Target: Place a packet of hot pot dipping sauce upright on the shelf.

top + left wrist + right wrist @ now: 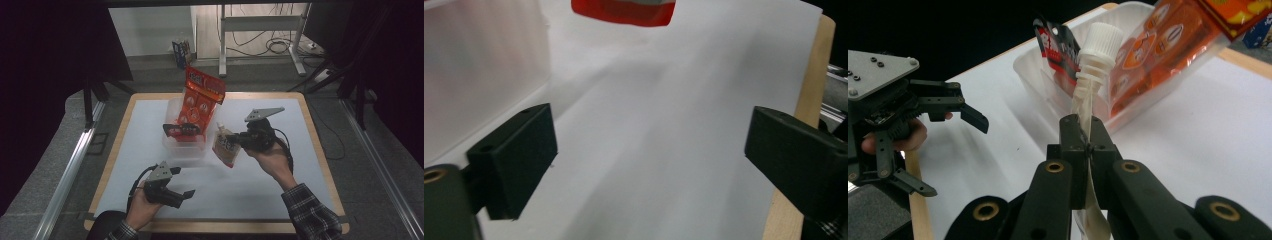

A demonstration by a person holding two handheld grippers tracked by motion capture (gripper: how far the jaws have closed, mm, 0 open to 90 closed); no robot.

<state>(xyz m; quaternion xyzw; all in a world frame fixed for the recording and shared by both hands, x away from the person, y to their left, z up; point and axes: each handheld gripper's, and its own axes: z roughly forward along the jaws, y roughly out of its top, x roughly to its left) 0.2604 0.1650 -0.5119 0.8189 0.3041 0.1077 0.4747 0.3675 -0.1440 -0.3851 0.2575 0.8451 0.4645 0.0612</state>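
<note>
My right gripper [1087, 131] is clenched on the spout pouch [226, 146]: its flat body sits edge-on between the two fingers [1100, 137], white cap [1102, 39] sticking out past the tips. From the high view the pouch hangs off the tabletop [260, 175], just right of the clear tub [176, 107]. Orange snack bag [200, 97] leans up out of that tub w/ a small red-black packet [1050, 42] next to it. My left gripper [181, 186] is released, fingers [519, 155] wide apart w/ nothing between them, over bare white tabletop near the front edge, well apart from the pouch.
</note>
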